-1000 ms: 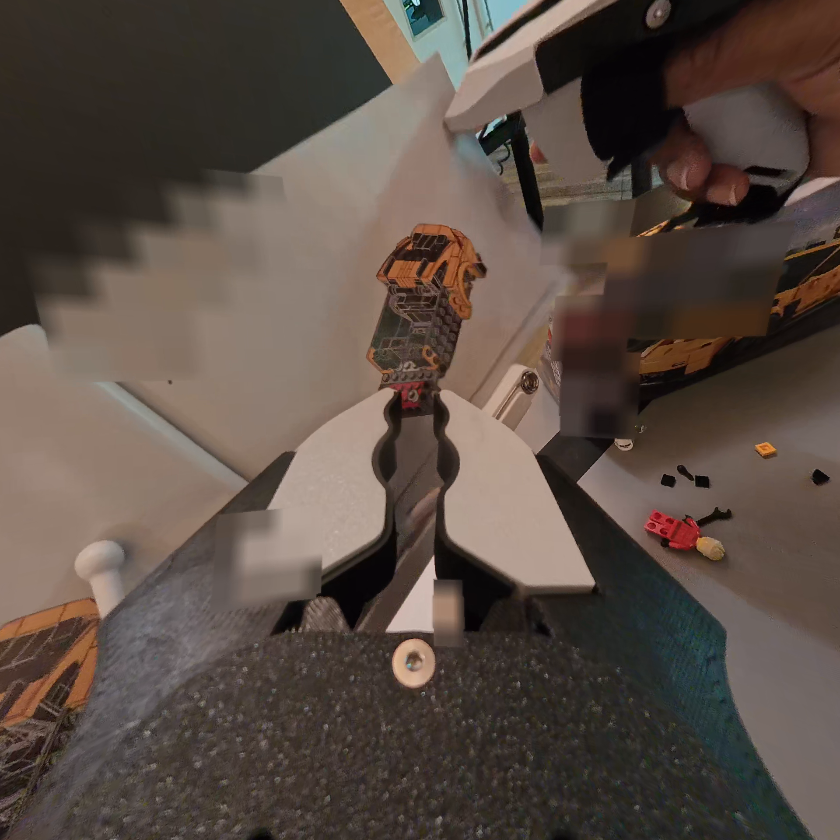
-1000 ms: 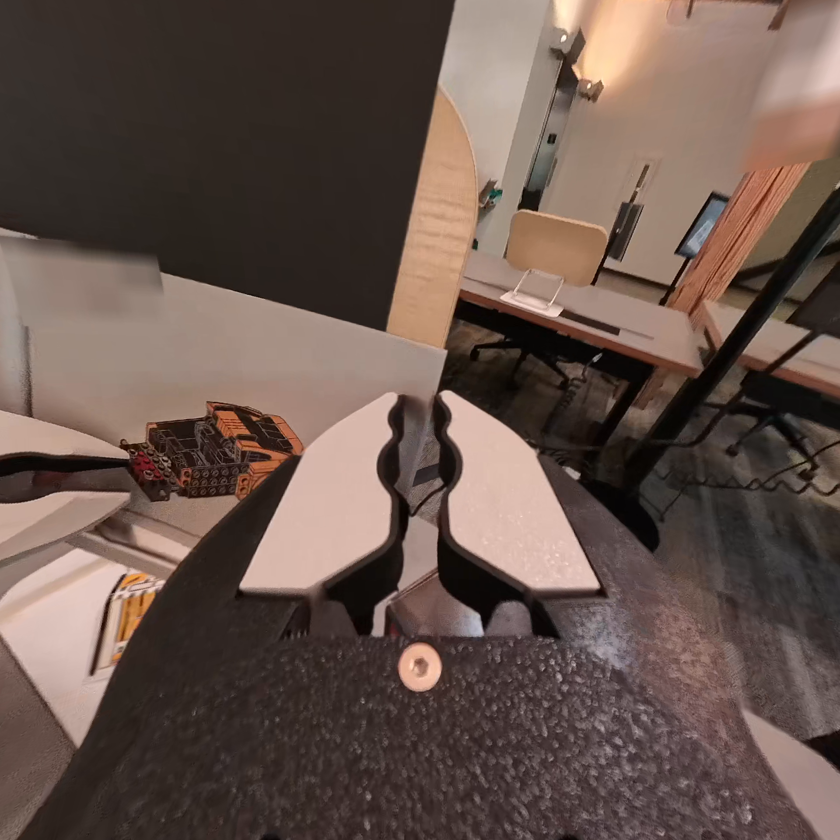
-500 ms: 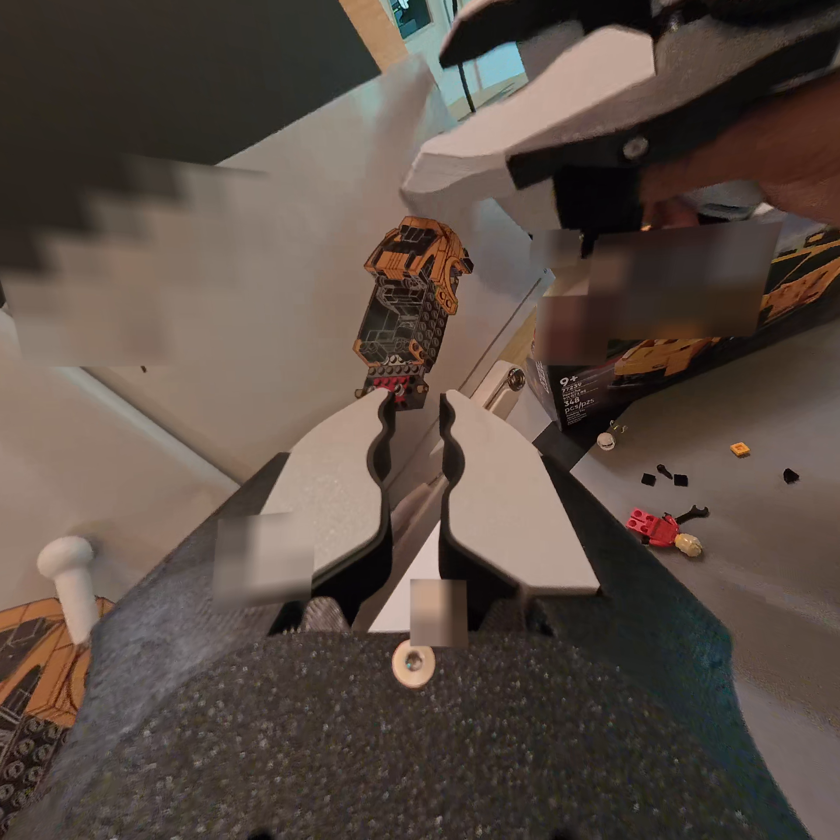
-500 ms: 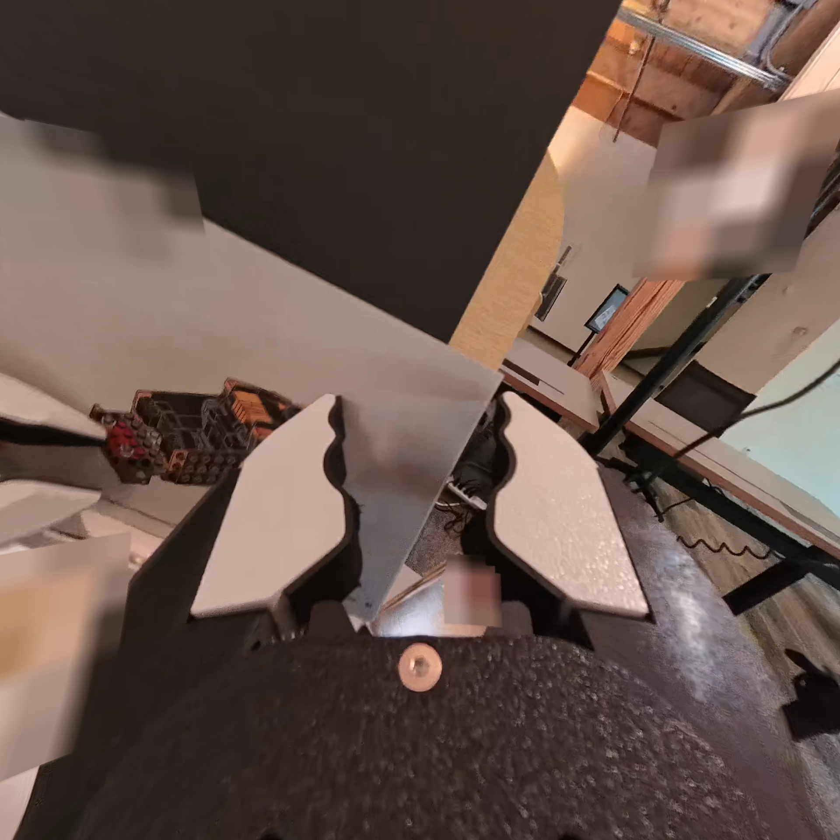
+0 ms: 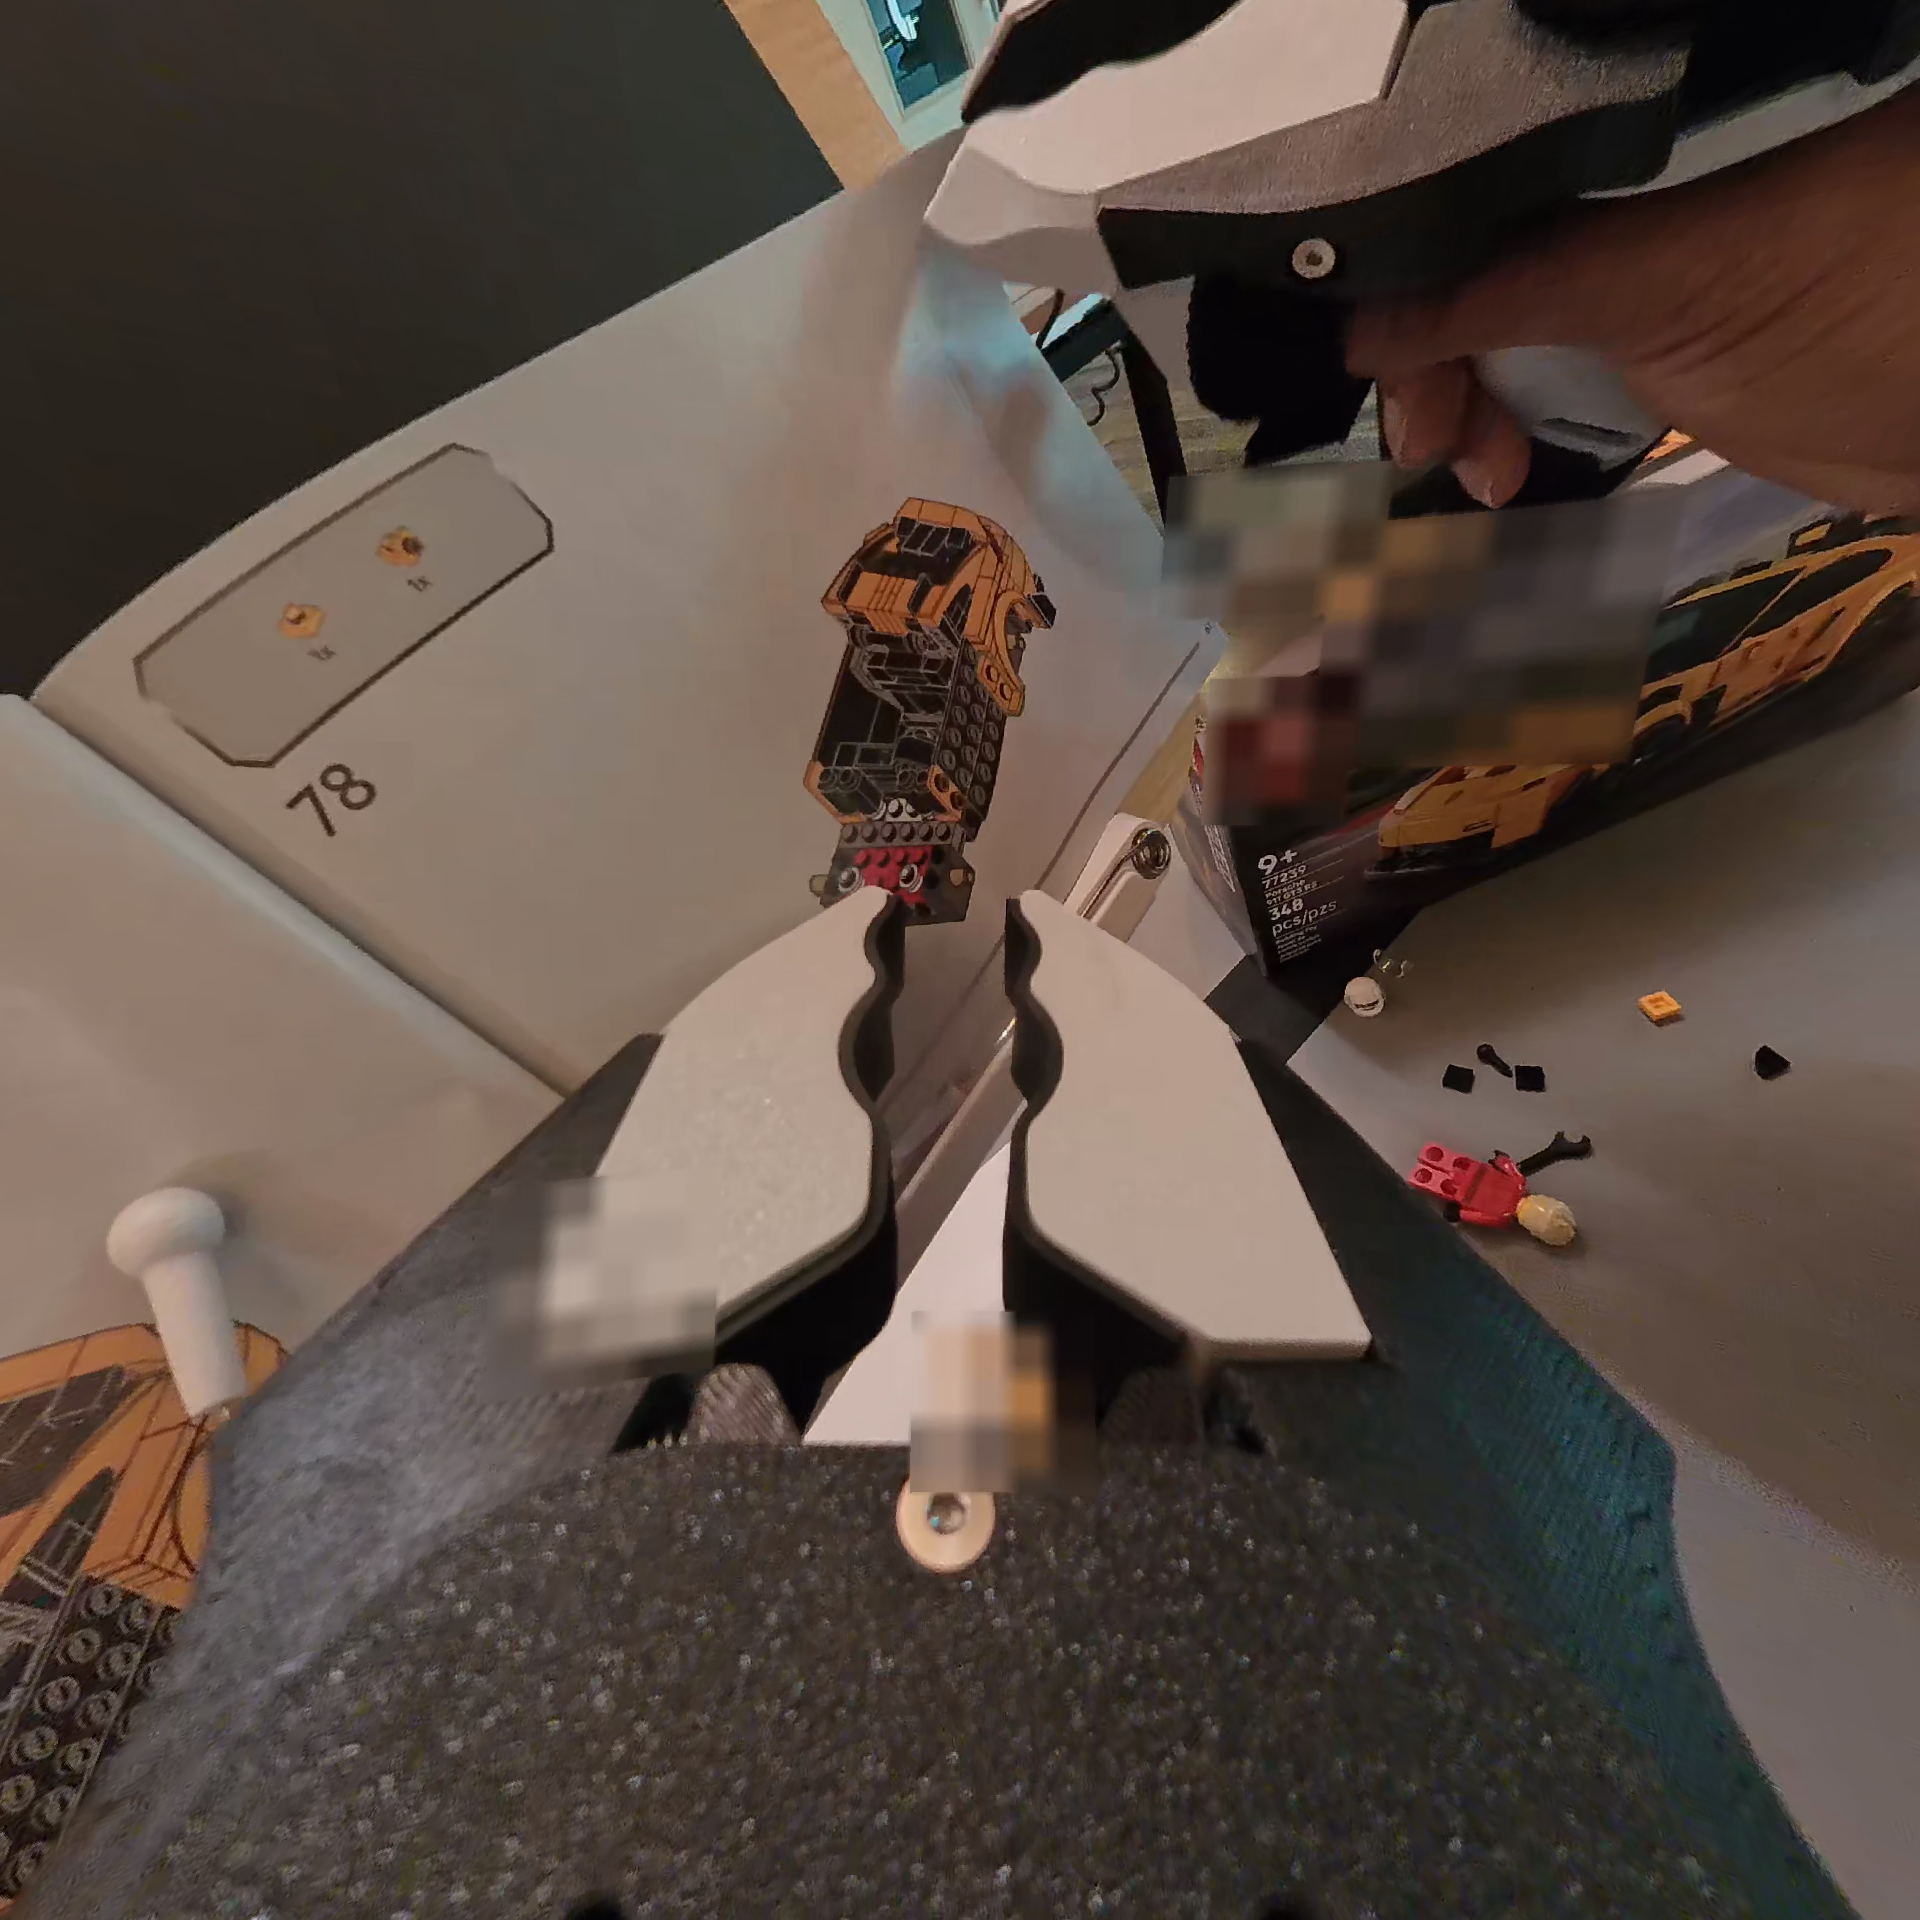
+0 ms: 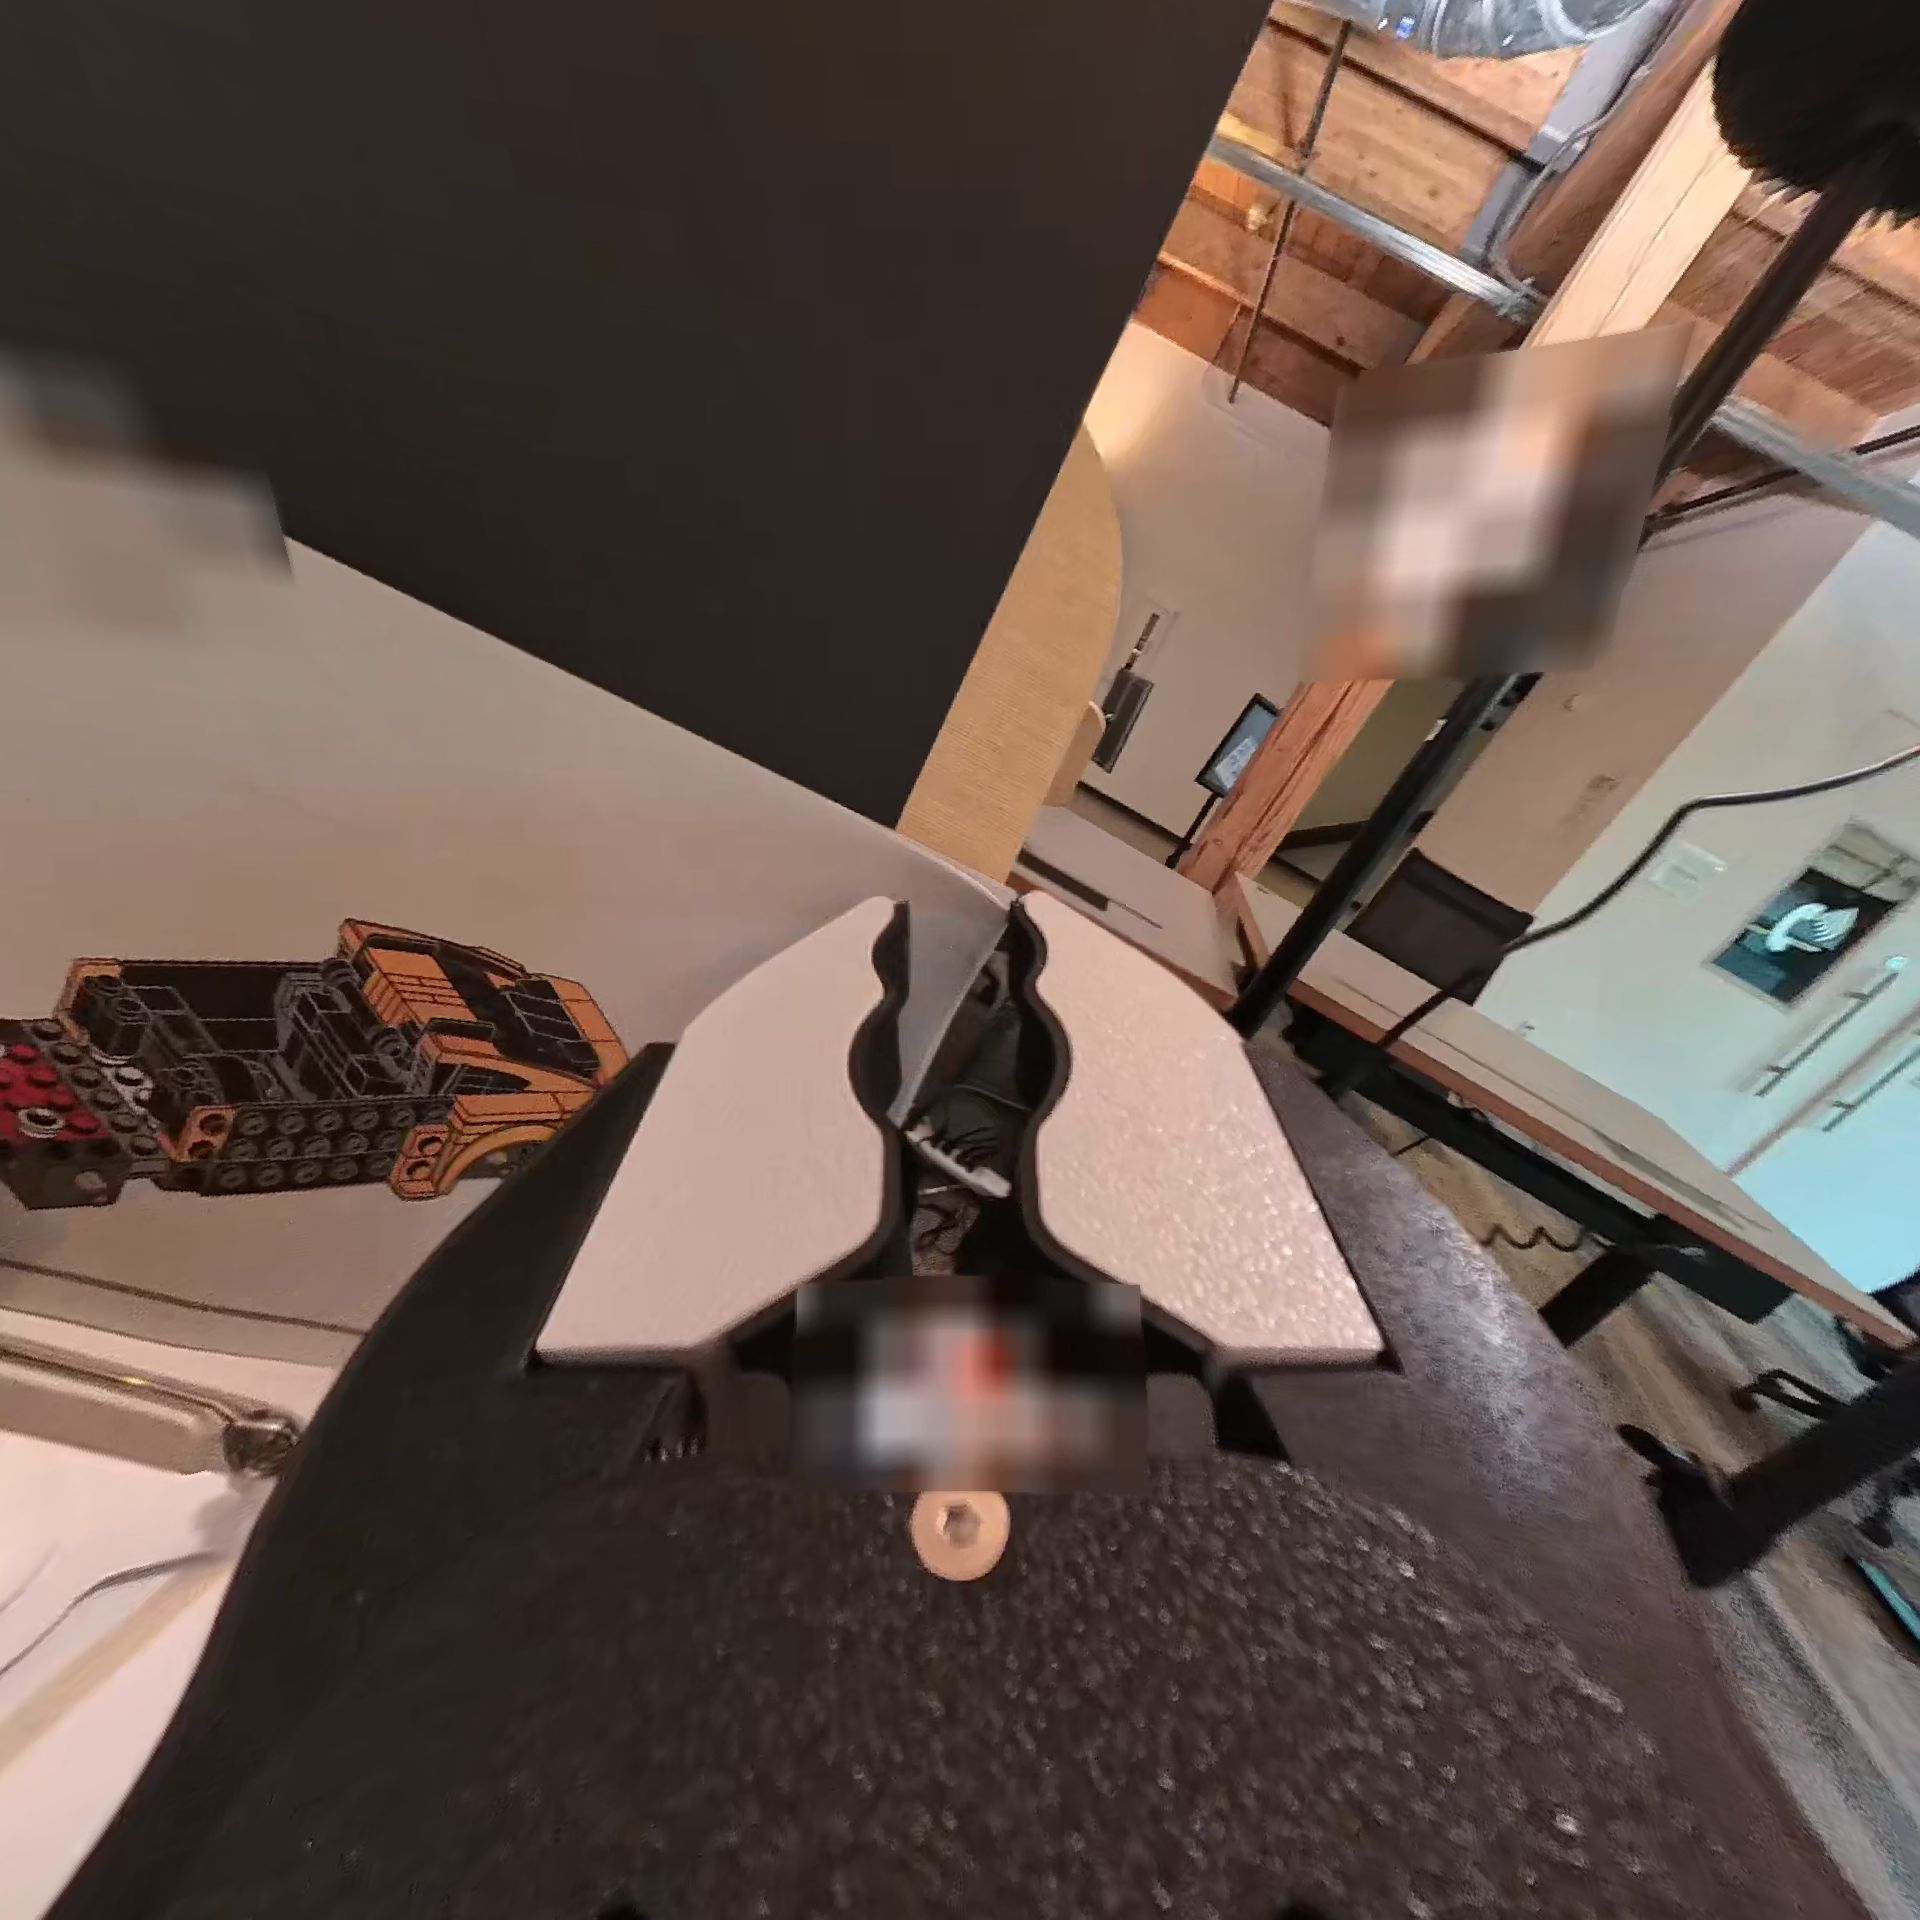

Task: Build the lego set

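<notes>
Page: a booklet page (image 5: 623,623) stands open and tilted back on a holder. A brick-built car drawing (image 5: 914,707) is printed on it in orange and black, with its long axis running up the sheet.

Right gripper: the right gripper (image 6: 956,914) is up at the page's top outer corner, and a hand (image 5: 1662,343) grips its body.

Right fingers: they are slightly apart. The page corner (image 6: 940,997) sits in the slot between them and crosses it on a slant from one tip toward the other. A dark gap shows beside the sheet, so I would not call it clamped. From the left wrist view the corner curls up toward this gripper.

Left gripper: the left gripper (image 5: 951,914) is low, near the same page's outer edge, and points up along it.

Left fingers: they are slightly apart with nothing between them. Only the sheet shows through the gap, beyond the tips.

Key relation: the page's free edge runs from just past the left tips up to the right gripper. The right gripper is the one at the paper. The drawing's red lower end lies just beyond the left gripper's left fingertip (image 5: 831,935).

Nearby: a white clip arm (image 5: 1117,883) with a spring sits just right of the left tips, and a white peg (image 5: 182,1288) holds the facing page.

Table: on the grey table (image 5: 1714,1299) are a dark toy box (image 5: 1558,790), a red toy figure (image 5: 1486,1195) lying flat, and loose small pieces (image 5: 1496,1070). All are well apart from both grippers.
</notes>
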Motion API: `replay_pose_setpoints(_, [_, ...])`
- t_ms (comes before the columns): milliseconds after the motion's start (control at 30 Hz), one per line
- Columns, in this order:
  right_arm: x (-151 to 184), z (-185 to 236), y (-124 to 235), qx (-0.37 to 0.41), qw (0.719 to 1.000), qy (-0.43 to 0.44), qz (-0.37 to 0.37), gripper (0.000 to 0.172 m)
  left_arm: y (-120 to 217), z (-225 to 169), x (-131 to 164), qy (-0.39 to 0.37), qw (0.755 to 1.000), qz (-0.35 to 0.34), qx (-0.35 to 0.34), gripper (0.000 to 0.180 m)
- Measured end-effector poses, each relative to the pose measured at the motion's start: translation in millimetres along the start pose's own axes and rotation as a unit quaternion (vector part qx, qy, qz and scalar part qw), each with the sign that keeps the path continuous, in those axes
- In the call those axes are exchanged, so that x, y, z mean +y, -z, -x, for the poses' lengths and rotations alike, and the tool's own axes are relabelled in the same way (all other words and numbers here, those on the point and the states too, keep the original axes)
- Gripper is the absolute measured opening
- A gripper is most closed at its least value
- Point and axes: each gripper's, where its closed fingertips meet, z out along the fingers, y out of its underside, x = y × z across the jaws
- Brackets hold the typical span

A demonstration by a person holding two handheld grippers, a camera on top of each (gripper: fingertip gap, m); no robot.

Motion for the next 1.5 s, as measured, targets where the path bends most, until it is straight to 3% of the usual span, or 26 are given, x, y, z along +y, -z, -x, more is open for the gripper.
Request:
replay_pose_setpoints(167, [-3,-2,9,0.029,0.999,0.028,-0.017,0.001,0,-1,0,0.003,1.0,0.0,0.001,0.019])
replay_pose_setpoints(367, [-6,3,23,0.037,0.997,0.053,-0.042,0.001,2,0,1,0.003,1.0,0.0,0.001,0.019])
replay_pose_setpoints(467, [-8,0,34,0.065,0.994,0.062,-0.056,0.019,4,1,2,0.006,1.0,-0.001,0.001,0.019])
replay_pose_setpoints(567, [-11,16,38,0.037,0.995,0.058,-0.067,0.036,7,2,1,0.012,1.0,-0.005,0.002,0.019])
replay_pose_setpoints(633, [-2,31,25,-0.002,0.998,0.053,-0.031,0.05,10,2,0,0.015,1.0,-0.008,0.001,0.019])
replay_pose_setpoints(667, [5,35,16,-0.021,0.999,0.032,-0.003,0.065,12,3,0,0.015,1.0,-0.009,-0.002,0.019])
replay_pose_setpoints(733, [14,36,2,-0.054,0.997,-0.032,0.039,0.079,18,7,2,0.015,1.0,-0.01,-0.014,0.019])
replay_pose_setpoints(867, [12,33,-3,-0.076,0.995,-0.041,0.044,0.09,35,22,12,0.035,0.998,-0.014,-0.047,0.017])
replay_pose_setpoints(1033, [-10,50,3,-0.109,0.994,0.004,0.024,0.087,42,30,27,0.081,0.996,-0.019,-0.044,0.018])
replay_pose_setpoints(1100, [0,60,-3,-0.12,0.991,0.0,0.065,0.089,44,31,26,0.09,0.995,-0.028,-0.045,0.018])
replay_pose_setpoints(1367, [0,70,-4,-0.134,0.989,0.004,0.067,0.069,48,30,25,0.107,0.993,-0.043,-0.037,0.018])
replay_pose_setpoints(1500, [2,80,0,-0.155,0.985,0.008,0.072,0.036,48,27,26,0.102,0.993,-0.045,-0.036,0.017])
